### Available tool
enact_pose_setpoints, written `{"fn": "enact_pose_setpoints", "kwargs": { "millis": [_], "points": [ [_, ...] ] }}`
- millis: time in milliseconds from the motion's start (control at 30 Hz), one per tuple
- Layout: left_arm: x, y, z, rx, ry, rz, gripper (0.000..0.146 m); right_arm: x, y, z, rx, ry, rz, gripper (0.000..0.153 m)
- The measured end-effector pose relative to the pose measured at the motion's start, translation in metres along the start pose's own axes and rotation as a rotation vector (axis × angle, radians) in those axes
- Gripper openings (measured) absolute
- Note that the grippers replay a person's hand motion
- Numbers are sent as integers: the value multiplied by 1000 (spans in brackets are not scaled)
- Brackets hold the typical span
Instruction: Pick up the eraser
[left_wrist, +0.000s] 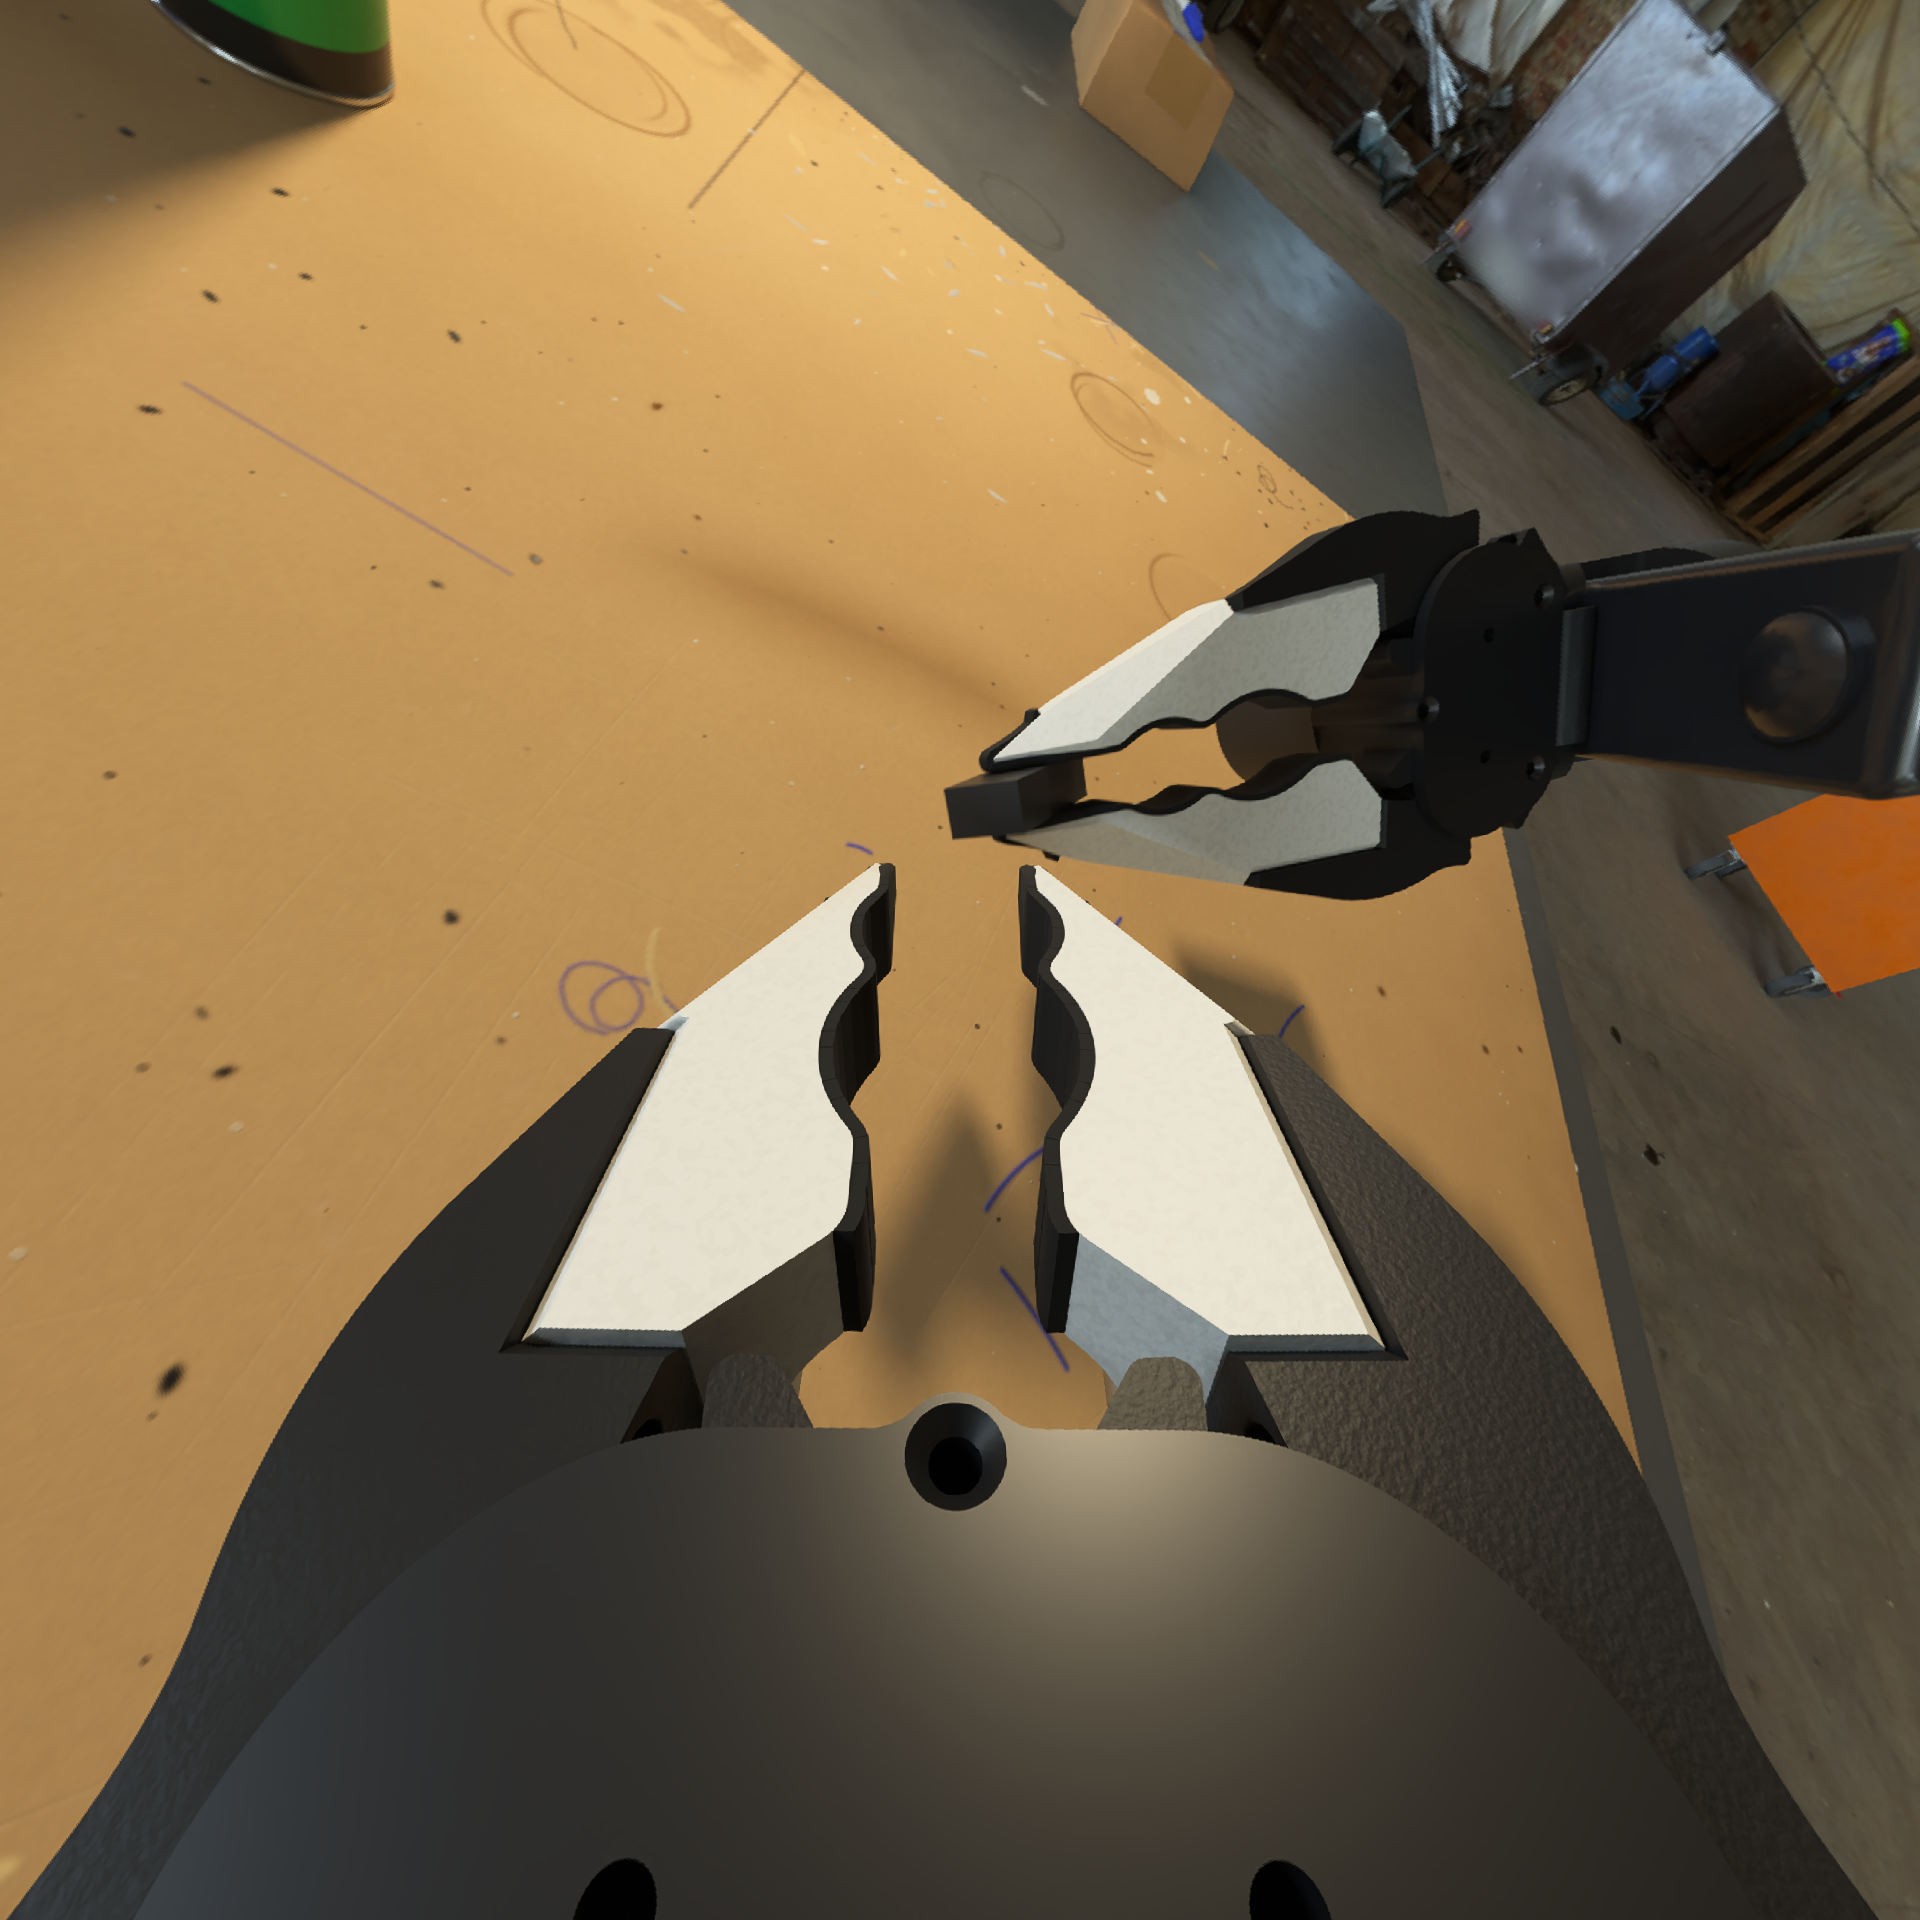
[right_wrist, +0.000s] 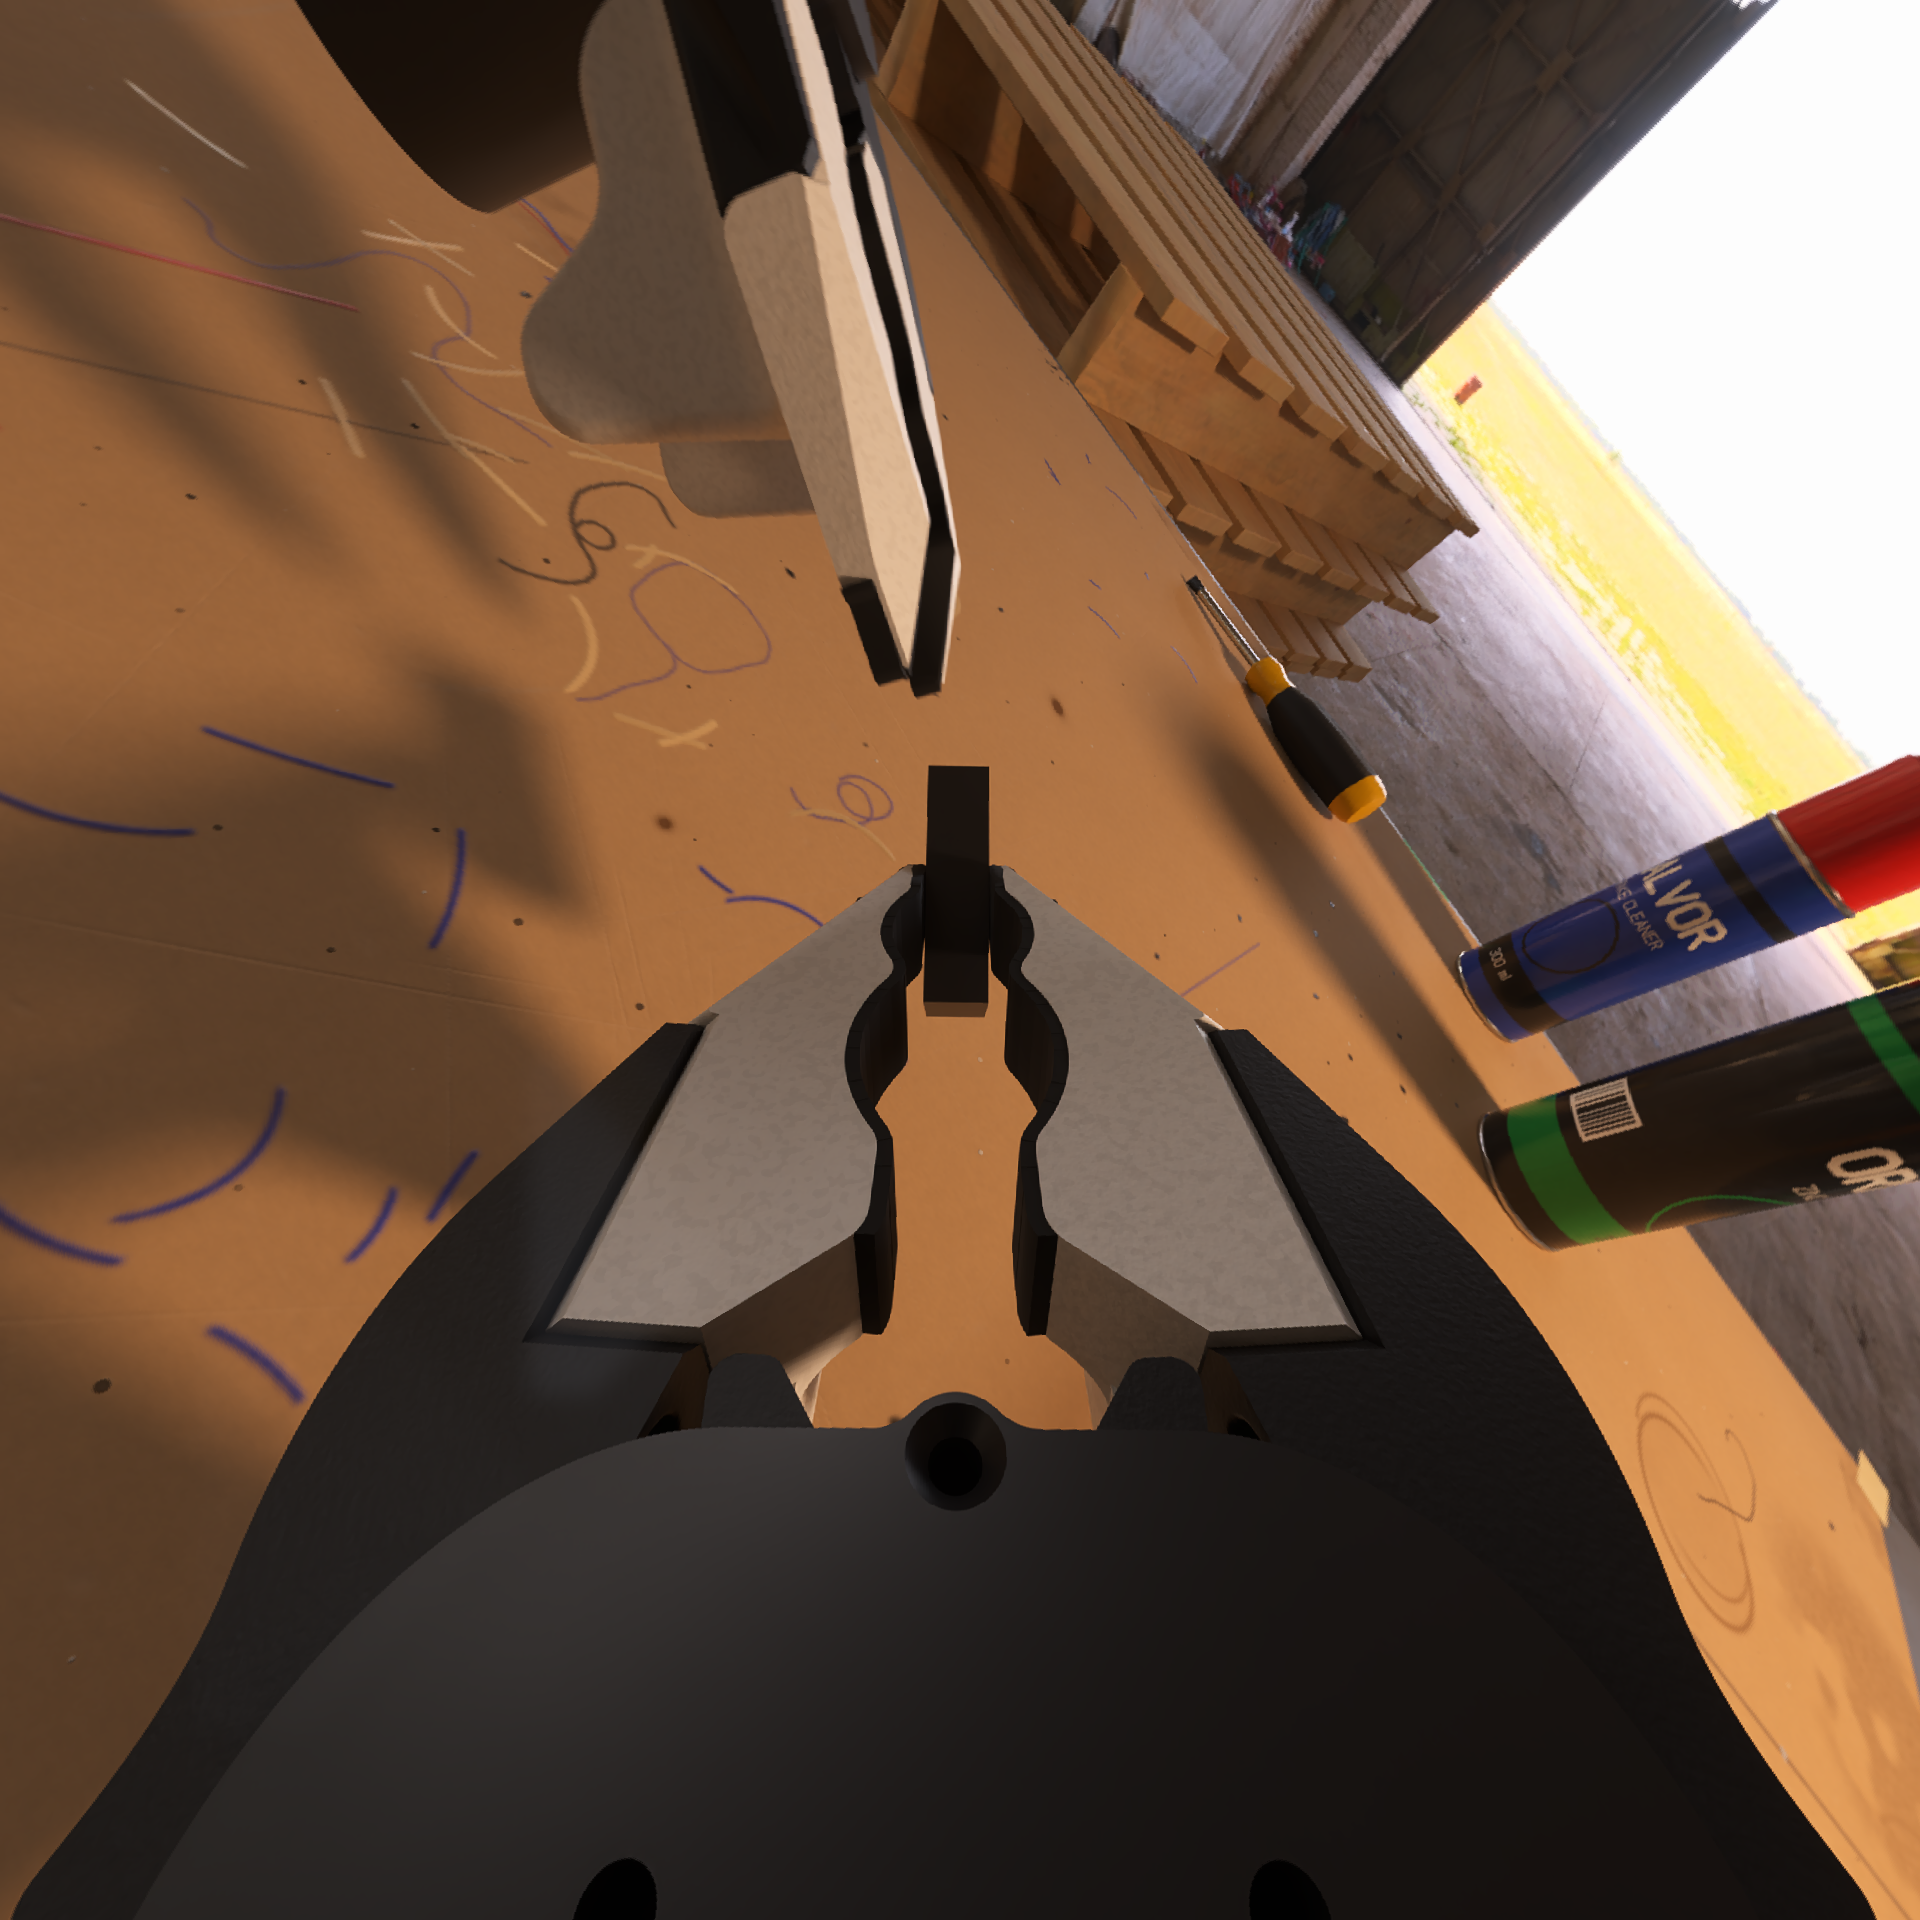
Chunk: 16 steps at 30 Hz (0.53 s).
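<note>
The eraser (right_wrist: 957, 831) is a small black block. My right gripper (right_wrist: 957, 883) is shut on it, with the block clamped between the fingertips and sticking out past them. In the left wrist view the right gripper (left_wrist: 1023, 795) comes in from the right, holding the eraser (left_wrist: 992, 805) above the orange-brown table. My left gripper (left_wrist: 956, 873) is open and empty, its tips just below and short of the eraser. In the right wrist view the left gripper (right_wrist: 914, 665) shows edge-on ahead, pointing toward the eraser.
A green and black can (left_wrist: 301, 47) stands at the table's far left; it also shows in the right wrist view (right_wrist: 1704, 1132) beside a blue and red spray can (right_wrist: 1662, 925). A screwdriver (right_wrist: 1304, 732) lies near the table edge. Wooden pallets (right_wrist: 1226, 343) sit beyond.
</note>
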<state>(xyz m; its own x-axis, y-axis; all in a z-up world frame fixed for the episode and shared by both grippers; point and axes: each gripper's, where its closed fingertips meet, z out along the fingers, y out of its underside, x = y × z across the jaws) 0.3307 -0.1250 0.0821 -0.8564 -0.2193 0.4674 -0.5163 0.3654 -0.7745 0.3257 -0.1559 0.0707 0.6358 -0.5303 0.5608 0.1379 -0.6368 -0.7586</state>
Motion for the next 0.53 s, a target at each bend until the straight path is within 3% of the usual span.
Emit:
{"fn": "enact_pose_setpoints", "kwargs": {
  "millis": [167, 267, 533],
  "points": [
    [6, 0, 5, 0, 24, -9, 23, -7, -6, -2, 19, -15, -30, 11],
    [10, -1, 5, 23, 34, 22, 0, -9, -10, -3, 36, -17, -38, 11],
    [5, -1, 0, 76, -57, 73, 0, -9, -12, -3, 50, -14, -25, 11]
  ]
}}
